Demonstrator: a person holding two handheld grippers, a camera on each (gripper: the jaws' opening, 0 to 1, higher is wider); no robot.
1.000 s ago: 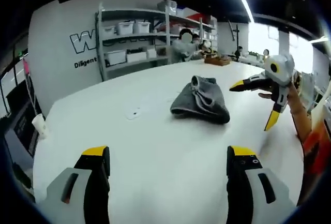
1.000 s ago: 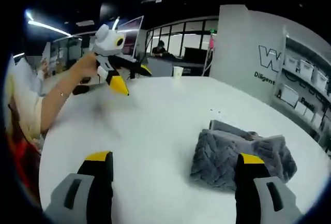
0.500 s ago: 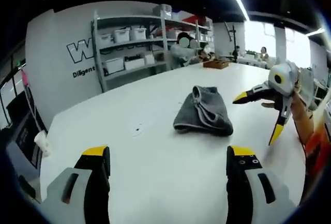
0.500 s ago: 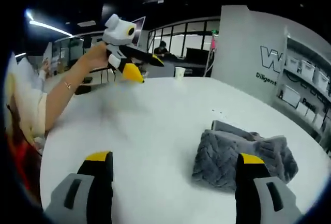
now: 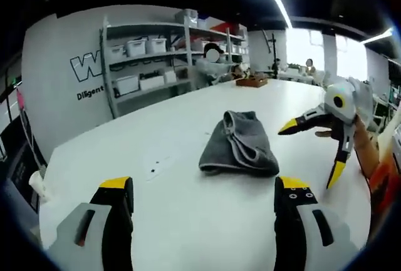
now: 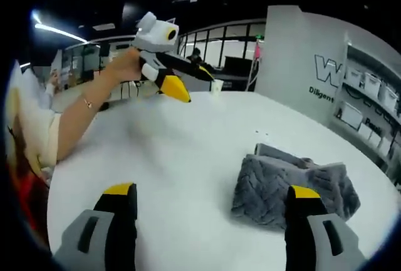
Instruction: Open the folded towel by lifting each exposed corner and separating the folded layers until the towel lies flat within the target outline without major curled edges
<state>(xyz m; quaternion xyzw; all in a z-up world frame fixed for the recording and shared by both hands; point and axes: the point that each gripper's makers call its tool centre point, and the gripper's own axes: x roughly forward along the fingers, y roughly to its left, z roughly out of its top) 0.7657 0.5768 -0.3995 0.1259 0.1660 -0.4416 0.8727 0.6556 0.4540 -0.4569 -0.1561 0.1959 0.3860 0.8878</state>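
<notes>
A grey folded towel (image 5: 241,143) lies bunched on the white table (image 5: 188,214), its layers piled at the far end. In the right gripper view the same towel (image 6: 288,186) sits just ahead of the right jaw. My left gripper (image 5: 203,186) is open, low over the table and short of the towel. It shows again in a hand, raised above the table, as the left gripper (image 6: 194,86). My right gripper (image 6: 212,191) is open with nothing between its jaws. From the left it shows as the right gripper (image 5: 308,155), hanging just right of the towel.
Metal shelves (image 5: 150,58) with white bins stand against the wall behind the table. A wooden box (image 5: 252,81) and a seated person (image 5: 210,64) are at the far edge. A paper cup (image 6: 217,87) stands at the table's far side. A person's forearm (image 6: 75,121) reaches in from the left.
In the right gripper view the left gripper has moved right and toward the towel. The towel has not moved. Both grippers stay open.
</notes>
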